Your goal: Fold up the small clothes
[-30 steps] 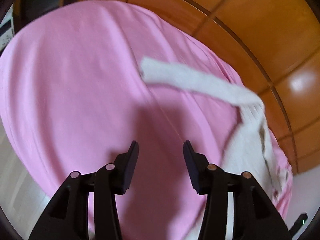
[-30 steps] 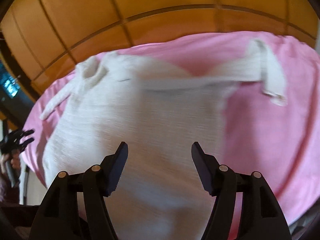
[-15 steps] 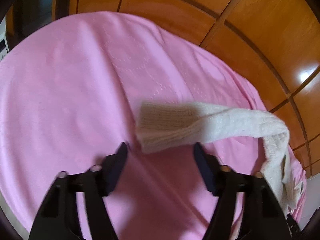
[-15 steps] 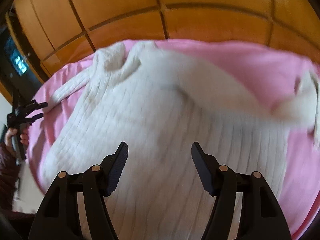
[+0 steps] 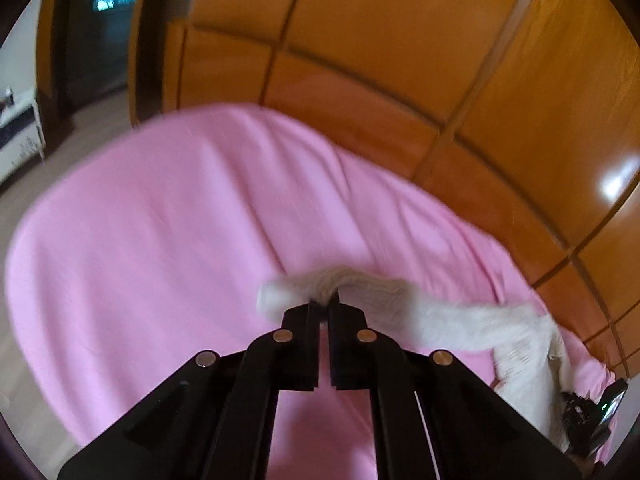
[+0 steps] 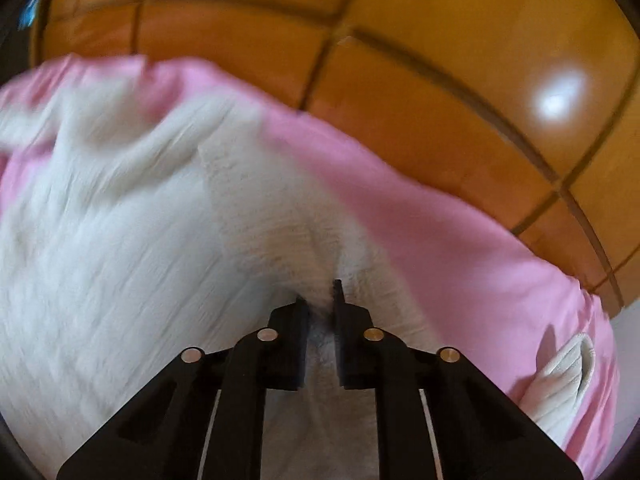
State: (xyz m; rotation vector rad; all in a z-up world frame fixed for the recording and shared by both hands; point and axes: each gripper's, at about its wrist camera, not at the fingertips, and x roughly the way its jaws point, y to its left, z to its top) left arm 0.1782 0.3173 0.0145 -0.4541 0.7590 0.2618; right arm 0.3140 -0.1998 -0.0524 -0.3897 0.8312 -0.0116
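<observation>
A white knit sweater (image 6: 120,240) lies on a pink bed sheet (image 5: 160,240). In the left wrist view its long sleeve (image 5: 460,328) runs off to the right, and my left gripper (image 5: 324,306) is shut on the sleeve near its cuff, lifting it off the sheet. In the right wrist view my right gripper (image 6: 320,300) is closing its jaws on a bunched fold of the sweater's body, with knit fabric pinched between them. The other sleeve's cuff (image 6: 560,384) lies on the pink sheet (image 6: 460,248) at the lower right.
Glossy orange wooden panels (image 5: 400,60) rise behind the bed's far edge, also in the right wrist view (image 6: 400,80). A dark doorway (image 5: 100,40) and white furniture (image 5: 16,136) stand at the far left. A blurred black object (image 5: 584,416) sits at the sweater's lower right.
Both grippers went from open to closed on the sweater: the left took the sleeve end and lifted it; the right swung across the body and pinched a fold.
</observation>
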